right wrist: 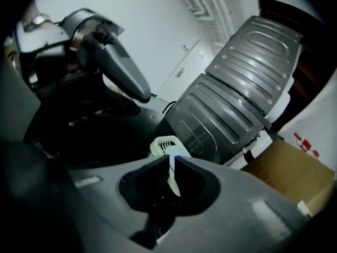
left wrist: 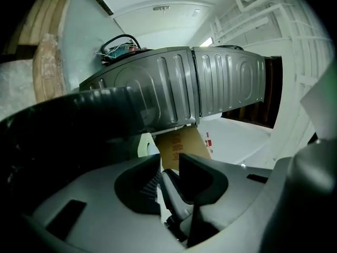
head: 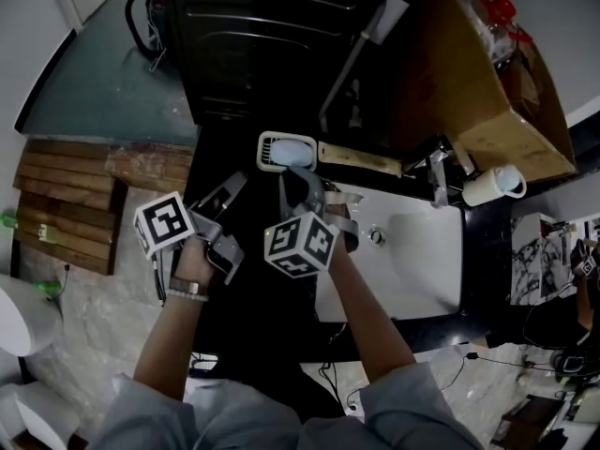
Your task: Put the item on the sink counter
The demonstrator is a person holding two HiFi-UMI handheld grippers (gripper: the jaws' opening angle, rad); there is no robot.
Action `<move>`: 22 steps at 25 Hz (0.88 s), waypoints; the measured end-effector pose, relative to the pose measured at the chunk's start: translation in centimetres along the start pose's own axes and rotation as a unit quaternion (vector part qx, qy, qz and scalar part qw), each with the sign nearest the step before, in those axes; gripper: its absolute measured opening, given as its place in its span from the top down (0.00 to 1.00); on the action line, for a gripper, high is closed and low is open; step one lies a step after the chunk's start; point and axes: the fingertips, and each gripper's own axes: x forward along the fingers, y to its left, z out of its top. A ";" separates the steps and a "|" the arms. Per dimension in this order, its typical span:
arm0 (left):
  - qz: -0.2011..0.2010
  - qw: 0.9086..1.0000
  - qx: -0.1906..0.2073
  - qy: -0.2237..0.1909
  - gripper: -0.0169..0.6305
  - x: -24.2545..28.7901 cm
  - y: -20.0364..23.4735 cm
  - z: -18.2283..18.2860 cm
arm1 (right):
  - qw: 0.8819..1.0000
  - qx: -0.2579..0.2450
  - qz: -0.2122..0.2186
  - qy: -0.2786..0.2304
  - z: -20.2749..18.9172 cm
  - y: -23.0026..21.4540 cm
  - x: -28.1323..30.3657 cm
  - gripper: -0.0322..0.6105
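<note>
The item is a white slotted tray (head: pixel 286 151) with a pale blue inside, lying over the dark counter (head: pixel 244 279) to the left of the sink. My right gripper (head: pixel 302 184) reaches it from below. In the right gripper view the jaws (right wrist: pixel 170 161) are pinched on the tray's thin near rim, and the slotted end of the tray (right wrist: pixel 164 143) sticks out beyond them. My left gripper (head: pixel 228 195) hovers to the left of the tray, apart from it. Its jaws (left wrist: pixel 169 161) stand open with nothing between the pads.
A white sink basin (head: pixel 417 256) with a faucet (head: pixel 437 182) lies right of my right gripper. Behind the tray stand a dark washing machine (head: pixel 272 36) and a cardboard box (head: pixel 487 73). A white mug (head: pixel 495 184) sits by the faucet. Wooden planks (head: pixel 66 204) lie left.
</note>
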 end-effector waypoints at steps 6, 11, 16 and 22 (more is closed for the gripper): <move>0.005 0.997 0.072 -0.008 0.96 -1.8 -2.8 -2.0 | 0.988 0.142 0.003 -0.053 0.9 -2.5 -5.0 0.95; -0.007 0.990 0.143 -0.003 0.97 -3.3 -6.7 -4.8 | 0.967 0.234 0.013 -0.101 1.3 -3.7 -10.5 0.95; -0.020 0.975 0.222 0.001 0.97 -5.0 -10.9 -7.7 | 0.949 0.283 0.023 -0.135 0.8 -3.8 -16.5 0.95; -0.018 0.958 0.287 -0.010 0.97 -7.5 -15.1 -11.5 | 0.929 0.330 0.024 -0.168 -0.6 -3.8 -23.5 0.95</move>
